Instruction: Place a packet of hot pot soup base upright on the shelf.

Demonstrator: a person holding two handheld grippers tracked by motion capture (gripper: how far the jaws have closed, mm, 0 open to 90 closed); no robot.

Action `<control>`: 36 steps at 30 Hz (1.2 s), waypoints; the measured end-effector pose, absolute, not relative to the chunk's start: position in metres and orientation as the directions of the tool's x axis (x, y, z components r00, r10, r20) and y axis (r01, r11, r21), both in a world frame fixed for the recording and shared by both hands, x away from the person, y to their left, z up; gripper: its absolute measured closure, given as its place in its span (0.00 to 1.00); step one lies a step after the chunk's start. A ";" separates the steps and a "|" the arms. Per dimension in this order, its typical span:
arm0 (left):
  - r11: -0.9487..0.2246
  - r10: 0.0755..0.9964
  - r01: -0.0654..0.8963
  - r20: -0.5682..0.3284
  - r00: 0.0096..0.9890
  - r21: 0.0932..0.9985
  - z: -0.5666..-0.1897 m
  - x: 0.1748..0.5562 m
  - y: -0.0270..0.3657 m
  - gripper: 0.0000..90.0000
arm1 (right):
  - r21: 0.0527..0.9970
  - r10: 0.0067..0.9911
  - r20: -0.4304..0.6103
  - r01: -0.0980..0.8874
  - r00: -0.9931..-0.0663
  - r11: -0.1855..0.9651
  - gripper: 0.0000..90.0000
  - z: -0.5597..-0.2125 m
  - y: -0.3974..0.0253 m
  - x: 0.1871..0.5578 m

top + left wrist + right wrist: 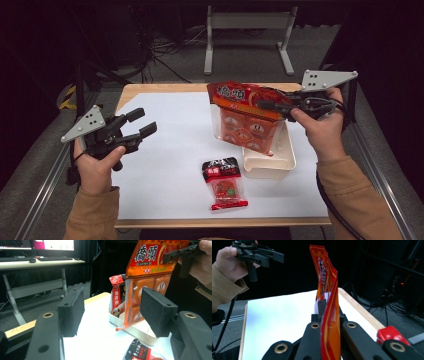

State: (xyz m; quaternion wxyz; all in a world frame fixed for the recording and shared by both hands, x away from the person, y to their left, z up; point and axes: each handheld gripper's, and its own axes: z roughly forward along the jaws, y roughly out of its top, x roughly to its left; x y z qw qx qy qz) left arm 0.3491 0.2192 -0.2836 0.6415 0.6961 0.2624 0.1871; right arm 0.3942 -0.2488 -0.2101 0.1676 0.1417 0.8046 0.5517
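**Open sheet on the left, clutter on the right**

The white sheet (165, 150) lies bare between the left gripper (141, 123) and the tray (270, 162). The big orange bag (247, 117), hanging from the right gripper (272, 106), blocks the tray from above. A small red packet (226, 184) lies just beside the tray's near-left corner.

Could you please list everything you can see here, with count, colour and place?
large snack bag: one, orange-red, held upright over the tray by its top edge
tray: one, cream, right of table centre
upright red packet: one, standing in the tray behind the large bag
small sachet: one, red and black, flat on the sheet near the front
white sheet: one, covering the wooden table
left gripper: black, jaws open, raised at the left
right gripper: black, jaws clamped on the bag
hands: two, tan sleeves
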 end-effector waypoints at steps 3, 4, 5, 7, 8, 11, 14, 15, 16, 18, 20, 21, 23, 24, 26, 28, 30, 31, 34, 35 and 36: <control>-0.044 0.604 0.128 -0.076 0.794 0.991 -0.284 0.350 0.219 0.42 | 0.936 0.429 -0.117 0.045 -0.896 0.348 1.00 -0.209 -0.256 0.394; -0.043 0.604 0.129 -0.077 0.793 0.991 -0.285 0.350 0.219 0.42 | 0.936 0.433 -0.118 0.045 -0.894 0.348 1.00 -0.209 -0.258 0.394; -0.045 0.605 0.131 -0.077 0.792 0.990 -0.285 0.351 0.219 0.41 | 0.937 0.439 -0.119 0.046 -0.890 0.347 1.00 -0.209 -0.261 0.394; -0.042 0.606 0.132 -0.080 0.791 0.990 -0.285 0.351 0.219 0.41 | 0.937 0.447 -0.121 0.046 -0.886 0.346 1.00 -0.209 -0.265 0.393; -0.044 0.605 0.134 -0.081 0.792 0.990 -0.285 0.351 0.219 0.41 | 0.937 0.447 -0.121 0.046 -0.886 0.346 1.00 -0.209 -0.265 0.393; -0.050 0.603 0.143 -0.084 0.793 0.989 -0.286 0.352 0.218 0.41 | 0.937 0.461 -0.123 0.050 -0.879 0.345 1.00 -0.209 -0.271 0.393; -0.048 0.605 0.140 -0.083 0.792 0.989 -0.287 0.353 0.218 0.41 | 0.937 0.473 -0.125 0.054 -0.872 0.346 1.00 -0.210 -0.276 0.393; -0.049 0.605 0.140 -0.083 0.792 0.989 -0.287 0.353 0.218 0.41 | 0.937 0.477 -0.125 0.055 -0.870 0.345 1.00 -0.210 -0.278 0.393; -0.048 0.604 0.141 -0.084 0.793 0.989 -0.287 0.353 0.218 0.41 | 0.937 0.480 -0.126 0.056 -0.868 0.346 1.00 -0.210 -0.280 0.393; -0.045 0.604 0.142 -0.087 0.792 0.989 -0.287 0.353 0.219 0.41 | 0.937 0.486 -0.126 0.057 -0.865 0.345 1.00 -0.210 -0.282 0.393; -0.045 0.605 0.143 -0.087 0.791 0.989 -0.287 0.353 0.220 0.41 | 0.937 0.494 -0.127 0.059 -0.860 0.343 1.00 -0.211 -0.285 0.393; -0.044 0.606 0.146 -0.090 0.791 0.988 -0.287 0.353 0.220 0.41 | 0.938 0.497 -0.125 0.060 -0.859 0.341 1.00 -0.211 -0.287 0.393; -0.043 0.606 0.146 -0.091 0.790 0.988 -0.287 0.353 0.220 0.41 | 0.939 0.502 -0.125 0.063 -0.856 0.339 1.00 -0.211 -0.289 0.393; -0.044 0.606 0.146 -0.090 0.790 0.988 -0.287 0.353 0.220 0.41 | 0.939 0.505 -0.125 0.063 -0.854 0.339 1.00 -0.211 -0.290 0.393; -0.049 0.604 0.146 -0.087 0.793 0.988 -0.287 0.353 0.220 0.41 | 0.939 0.514 -0.126 0.065 -0.849 0.338 1.00 -0.212 -0.293 0.394; -0.050 0.604 0.147 -0.088 0.792 0.988 -0.287 0.354 0.220 0.41 | 0.938 0.521 -0.125 0.070 -0.844 0.339 1.00 -0.213 -0.295 0.394; -0.051 0.604 0.149 -0.088 0.792 0.988 -0.287 0.354 0.220 0.41 | 0.939 0.528 -0.126 0.071 -0.840 0.336 1.00 -0.214 -0.297 0.394; -0.051 0.604 0.150 -0.089 0.792 0.987 -0.287 0.354 0.220 0.41 | 0.940 0.532 -0.123 0.073 -0.838 0.332 1.00 -0.214 -0.298 0.394; -0.045 0.607 0.148 -0.091 0.789 0.988 -0.287 0.354 0.221 0.41 | 0.942 0.544 -0.120 0.078 -0.831 0.327 1.00 -0.215 -0.301 0.395; -0.045 0.607 0.148 -0.091 0.789 0.988 -0.288 0.354 0.221 0.41 | 0.943 0.547 -0.120 0.078 -0.829 0.325 1.00 -0.216 -0.301 0.395; -0.046 0.608 0.148 -0.090 0.789 0.988 -0.288 0.354 0.221 0.41 | 0.942 0.549 -0.118 0.081 -0.827 0.324 1.00 -0.217 -0.302 0.395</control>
